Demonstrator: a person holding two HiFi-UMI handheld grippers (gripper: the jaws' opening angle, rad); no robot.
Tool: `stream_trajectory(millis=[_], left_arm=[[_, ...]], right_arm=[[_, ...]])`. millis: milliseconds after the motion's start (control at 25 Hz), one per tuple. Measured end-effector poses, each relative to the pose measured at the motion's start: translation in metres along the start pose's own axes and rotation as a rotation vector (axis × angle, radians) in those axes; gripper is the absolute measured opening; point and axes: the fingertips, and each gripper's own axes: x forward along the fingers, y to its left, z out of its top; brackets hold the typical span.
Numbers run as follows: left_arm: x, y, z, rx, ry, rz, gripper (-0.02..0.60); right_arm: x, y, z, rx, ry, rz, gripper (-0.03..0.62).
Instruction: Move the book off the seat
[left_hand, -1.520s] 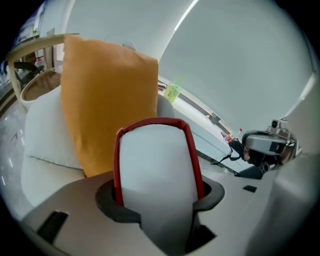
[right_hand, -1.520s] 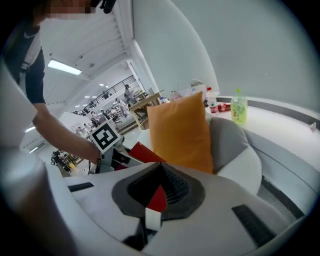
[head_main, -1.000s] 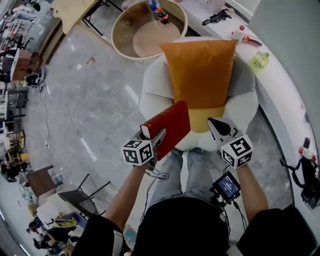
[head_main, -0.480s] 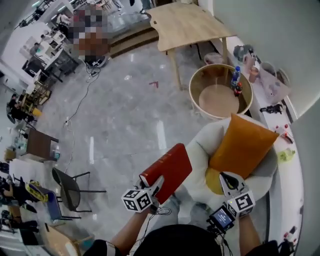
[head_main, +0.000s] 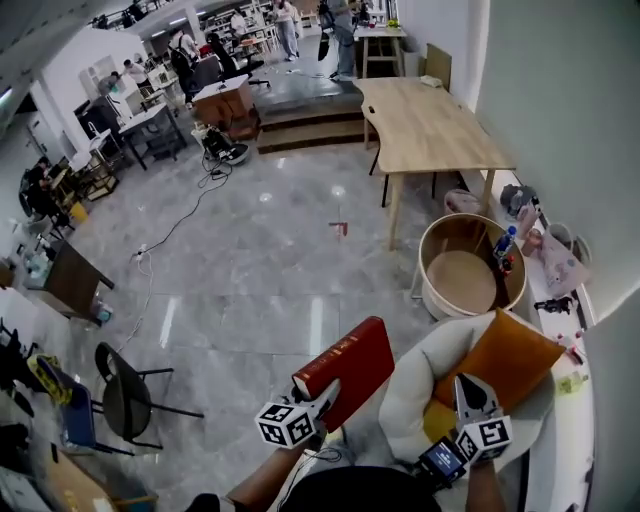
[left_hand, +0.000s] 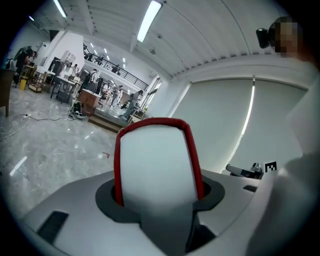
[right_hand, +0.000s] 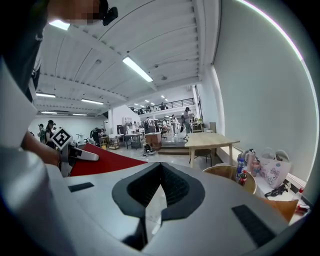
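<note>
The book (head_main: 345, 368), red-covered, hangs in the air past the left edge of the seat (head_main: 408, 398), touching nothing but the tool that holds it. Our left gripper (head_main: 323, 397) is clamped on its lower end, jaws pressed to both covers, and the white page edge fills the left gripper view. Our right gripper (head_main: 470, 392) carries nothing. Its jaws are closed together, and it hovers above the seat's front edge, near the orange cushion (head_main: 500, 365) on the seat. We judge the lifting done: the book is clear of the seat, with grey floor (head_main: 250, 290) beneath it. What is left, as we read it, is to find a resting place and set it down. A wooden table (head_main: 425, 125) stands well apart across the floor and a round tub (head_main: 455, 280) sits just beside the seat, but nothing shows which we would pick.
</note>
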Motion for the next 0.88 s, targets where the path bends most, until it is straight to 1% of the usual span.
stream_trajectory(millis=[160, 240, 360, 480, 640, 760, 880], left_arm=[[-0.003, 0.028, 0.033, 0.013, -0.050, -0.048, 0.253], [-0.011, 0.046, 0.044, -0.001, -0.081, -0.062, 0.253], [-0.027, 0.076, 0.059, -0.023, -0.126, -0.065, 0.253], [-0.036, 0.100, 0.080, -0.005, -0.150, -0.064, 0.253], [-0.044, 0.114, 0.104, 0.005, -0.176, -0.059, 0.253], [-0.051, 0.121, 0.111, 0.010, -0.199, -0.054, 0.253], [-0.055, 0.125, 0.114, 0.015, -0.207, -0.062, 0.253]], right_arm=[[0.035, 0.035, 0.018, -0.059, 0.007, -0.009, 0.012], [0.048, 0.050, 0.025, -0.067, 0.000, -0.024, 0.013], [0.066, 0.071, 0.036, -0.072, -0.027, -0.043, 0.013], [0.087, 0.090, 0.045, -0.086, -0.055, -0.033, 0.013], [0.103, 0.102, 0.050, -0.105, -0.043, -0.031, 0.013], [0.107, 0.105, 0.045, -0.103, -0.056, -0.024, 0.013], [0.107, 0.103, 0.044, -0.096, -0.066, -0.041, 0.014]])
